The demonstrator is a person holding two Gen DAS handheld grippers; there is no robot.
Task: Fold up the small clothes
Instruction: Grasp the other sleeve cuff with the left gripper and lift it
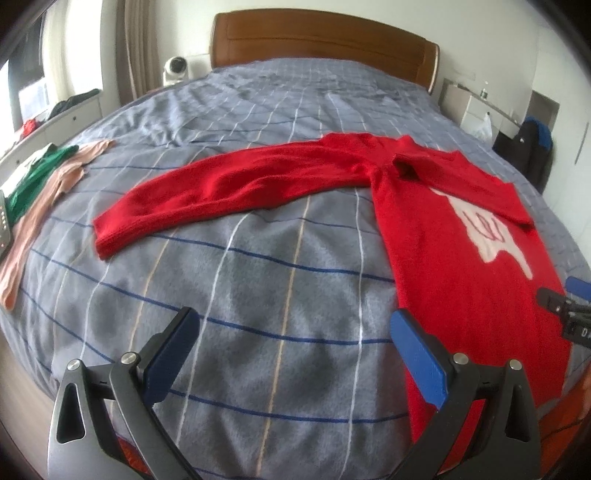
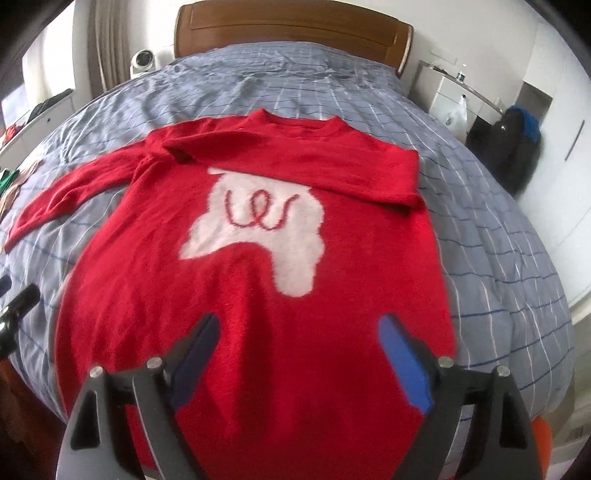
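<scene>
One sleeve [image 1: 221, 188] of the red sweater [image 2: 251, 295] is not yet folded; it stretches out leftward across the bed [image 1: 258, 295], long axis crosswise. The left gripper [image 1: 295, 354], jaws apart and empty, hovers nearer it. The right gripper [image 2: 299, 354], also wide and empty, hangs over the sweater's hem.

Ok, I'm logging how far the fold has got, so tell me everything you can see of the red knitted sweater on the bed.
The red knitted sweater lies flat, front up, on the grey checked bedcover, neck towards the wooden headboard. Its chest bears a white fuzzy patch with a red looped squiggle. One sleeve is folded across the chest; the other stretches out straight over the cover. Neither gripper touches it.
</scene>
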